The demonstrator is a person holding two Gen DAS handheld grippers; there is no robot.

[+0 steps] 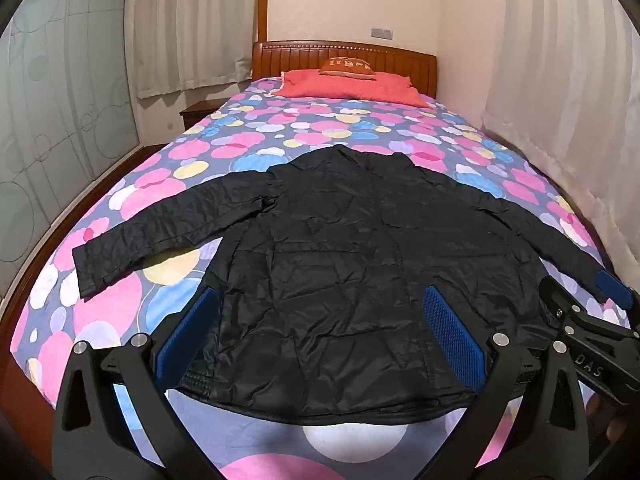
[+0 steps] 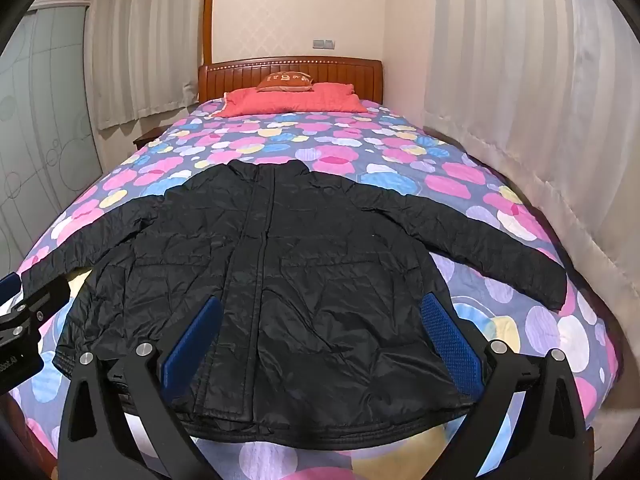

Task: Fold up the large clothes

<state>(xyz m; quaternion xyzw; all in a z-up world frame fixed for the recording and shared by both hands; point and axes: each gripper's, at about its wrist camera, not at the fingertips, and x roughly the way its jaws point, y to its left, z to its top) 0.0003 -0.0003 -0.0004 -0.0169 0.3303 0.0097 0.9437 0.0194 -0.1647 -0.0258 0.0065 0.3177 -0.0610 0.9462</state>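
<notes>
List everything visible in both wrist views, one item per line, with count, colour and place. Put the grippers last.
Black quilted zip-front jacket: one, black, spread flat on the near half of the bed, both sleeves out to the sides.
Flower-patterned bedspread: one, purple with pink, blue and yellow blobs, covering the bed.
Red pillow: one, coral red, at the head of the bed.
Small orange cushion: one, orange, on the red pillow.
Wooden headboard: one, reddish brown, against the far wall.
Curtains: pale cream, both sides.
Left gripper: blue pads, open, above the jacket hem.
Right gripper: blue pads, open, above the jacket hem.
</notes>
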